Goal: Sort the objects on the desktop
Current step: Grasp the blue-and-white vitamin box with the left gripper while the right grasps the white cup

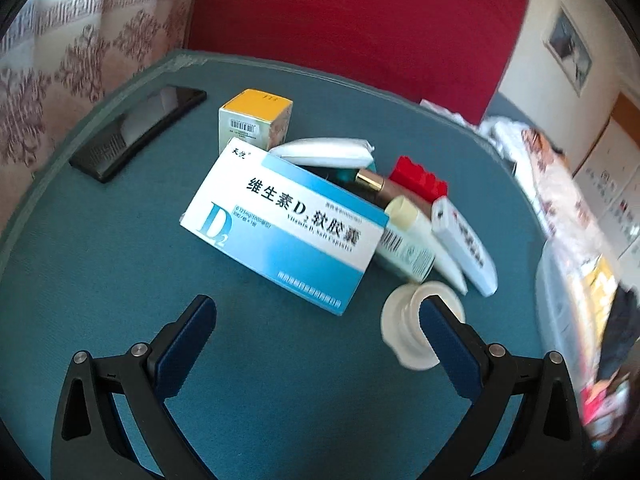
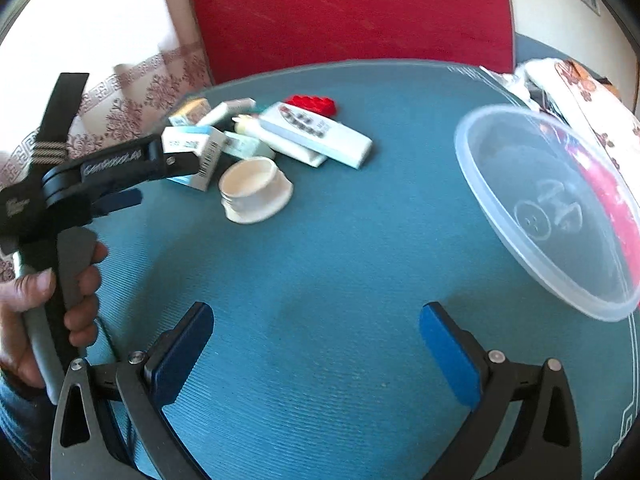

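Observation:
A pile lies on the blue-green table (image 1: 100,264): a blue and white vitamin D2 box (image 1: 280,224), a yellow-topped box (image 1: 256,120), a white packet (image 1: 324,148), a gold-capped tube (image 1: 384,186), a red brick (image 1: 418,178), white tubes (image 1: 464,244) and a white jar (image 1: 404,332). My left gripper (image 1: 316,320) is open just before the box, its right finger against the jar. My right gripper (image 2: 316,328) is open and empty over bare table. The right wrist view shows the jar (image 2: 256,188), the red brick (image 2: 314,104) and the left gripper (image 2: 160,176) by the pile.
A black phone (image 1: 140,128) lies at the table's far left. A clear plastic bowl (image 2: 548,204) sits at the right edge. A red chair back (image 2: 348,16) stands behind the table. Cluttered items (image 1: 560,208) lie to the right.

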`<action>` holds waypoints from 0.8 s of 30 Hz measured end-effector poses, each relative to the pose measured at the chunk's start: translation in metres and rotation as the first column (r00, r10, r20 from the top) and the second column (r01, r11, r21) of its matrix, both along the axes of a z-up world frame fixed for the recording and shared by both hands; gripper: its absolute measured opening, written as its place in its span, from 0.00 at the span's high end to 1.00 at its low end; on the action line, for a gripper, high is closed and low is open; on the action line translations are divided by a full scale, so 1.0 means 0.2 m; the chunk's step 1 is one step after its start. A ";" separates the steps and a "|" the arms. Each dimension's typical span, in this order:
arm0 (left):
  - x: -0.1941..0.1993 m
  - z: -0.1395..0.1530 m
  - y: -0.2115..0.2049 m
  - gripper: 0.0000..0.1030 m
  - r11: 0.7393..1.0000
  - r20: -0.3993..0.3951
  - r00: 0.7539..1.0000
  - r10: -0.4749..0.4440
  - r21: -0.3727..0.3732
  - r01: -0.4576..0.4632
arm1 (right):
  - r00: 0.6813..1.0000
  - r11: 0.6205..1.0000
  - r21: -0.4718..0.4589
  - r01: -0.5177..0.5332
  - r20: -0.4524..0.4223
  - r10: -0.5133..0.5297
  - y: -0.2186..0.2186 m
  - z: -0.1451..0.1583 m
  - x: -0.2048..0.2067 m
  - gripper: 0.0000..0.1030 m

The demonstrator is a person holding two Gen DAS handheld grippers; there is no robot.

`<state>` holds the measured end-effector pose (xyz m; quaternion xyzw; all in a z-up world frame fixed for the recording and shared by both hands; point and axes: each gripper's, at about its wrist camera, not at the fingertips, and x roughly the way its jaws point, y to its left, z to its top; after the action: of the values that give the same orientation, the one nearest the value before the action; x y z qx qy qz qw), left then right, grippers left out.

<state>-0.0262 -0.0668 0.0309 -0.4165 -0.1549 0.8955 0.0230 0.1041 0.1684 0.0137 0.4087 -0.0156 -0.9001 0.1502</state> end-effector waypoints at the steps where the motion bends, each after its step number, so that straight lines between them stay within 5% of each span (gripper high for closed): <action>1: -0.01 0.00 -0.02 0.00 0.999 0.002 1.000 0.008 0.031 -0.008 | 1.000 1.000 0.002 -0.007 -0.009 0.007 -0.01 0.01 0.00 0.00; 9: -0.09 -0.02 -0.12 0.00 0.969 0.032 0.994 0.102 0.223 -0.106 | 0.999 0.999 -0.009 -0.033 -0.029 0.033 -0.04 0.02 -0.01 0.00; 24: -0.20 -0.08 -0.22 0.00 0.875 0.102 0.962 0.255 0.398 -0.275 | 0.999 0.998 -0.055 -0.034 -0.012 0.033 -0.03 0.00 -0.05 0.00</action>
<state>-0.0660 -0.1104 0.0146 -0.3981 -0.3944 0.8281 -0.0169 0.0935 0.1633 0.0146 0.3994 -0.0330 -0.8990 0.1765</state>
